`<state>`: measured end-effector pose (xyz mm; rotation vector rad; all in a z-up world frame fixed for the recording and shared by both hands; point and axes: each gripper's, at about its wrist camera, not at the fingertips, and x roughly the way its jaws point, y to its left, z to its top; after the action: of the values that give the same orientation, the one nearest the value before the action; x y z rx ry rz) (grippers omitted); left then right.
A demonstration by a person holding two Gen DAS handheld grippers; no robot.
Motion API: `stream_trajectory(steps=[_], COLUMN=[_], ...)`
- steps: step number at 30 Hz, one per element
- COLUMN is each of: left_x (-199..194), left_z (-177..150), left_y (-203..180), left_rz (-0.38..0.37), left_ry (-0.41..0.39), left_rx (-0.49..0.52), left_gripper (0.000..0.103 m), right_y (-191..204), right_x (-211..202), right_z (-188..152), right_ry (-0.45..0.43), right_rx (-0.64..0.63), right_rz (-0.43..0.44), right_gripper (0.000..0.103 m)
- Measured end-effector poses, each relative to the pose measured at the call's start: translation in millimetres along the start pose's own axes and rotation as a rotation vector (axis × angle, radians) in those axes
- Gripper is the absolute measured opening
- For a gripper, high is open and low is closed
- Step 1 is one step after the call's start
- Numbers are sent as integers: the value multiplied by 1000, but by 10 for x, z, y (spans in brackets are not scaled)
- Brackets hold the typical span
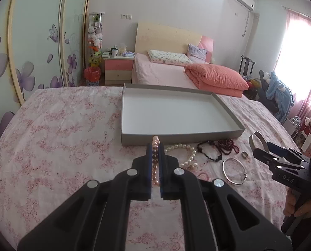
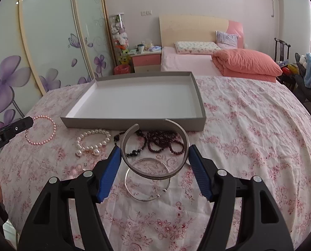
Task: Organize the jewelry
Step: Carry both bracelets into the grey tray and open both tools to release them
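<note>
On my left, my left claw (image 1: pixel 155 146) is clamped shut on a pink bead bracelet (image 2: pixel 40 130), lifted just in front of the grey tray (image 1: pixel 176 135), whose white inside holds nothing. Between my claws, white pearls (image 2: pixel 92 141), dark beads (image 2: pixel 166 141) and a thin silver bangle (image 2: pixel 147 188) lie on the floral cloth (image 2: pixel 249 136). My right claw (image 2: pixel 155 156) grips a wide silver cuff (image 2: pixel 155 146) across its sides.

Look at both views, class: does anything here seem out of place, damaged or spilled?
Nothing looks damaged or spilled. The oddity is that the grey box is bare while the white pearl bracelet, dark bead strands and thin silver bangle lie loose on the floral cloth in front of it.
</note>
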<state>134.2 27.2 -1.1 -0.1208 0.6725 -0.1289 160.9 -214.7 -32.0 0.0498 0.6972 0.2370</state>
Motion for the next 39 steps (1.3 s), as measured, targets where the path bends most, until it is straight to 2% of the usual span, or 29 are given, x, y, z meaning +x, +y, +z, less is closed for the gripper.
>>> stream_trajectory(steps=[11, 20, 33, 39], left_x=[-134, 93, 704, 1025], left_z=[156, 401, 738, 799], left_y=[-234, -365, -297, -246], left_rz=[65, 86, 90, 74], left_ry=[-104, -146, -132, -89], left_rx=[49, 102, 83, 54], left_gripper=[7, 7, 7, 7], right_y=[57, 68, -37, -78], right_x=[-140, 63, 672, 1027], right_z=[240, 514, 882, 964], right_ry=[-152, -204, -177, -89], right_rx=[-2, -12, 10, 28], right_rz=[-14, -38, -63, -51], right_gripper=[66, 67, 67, 67])
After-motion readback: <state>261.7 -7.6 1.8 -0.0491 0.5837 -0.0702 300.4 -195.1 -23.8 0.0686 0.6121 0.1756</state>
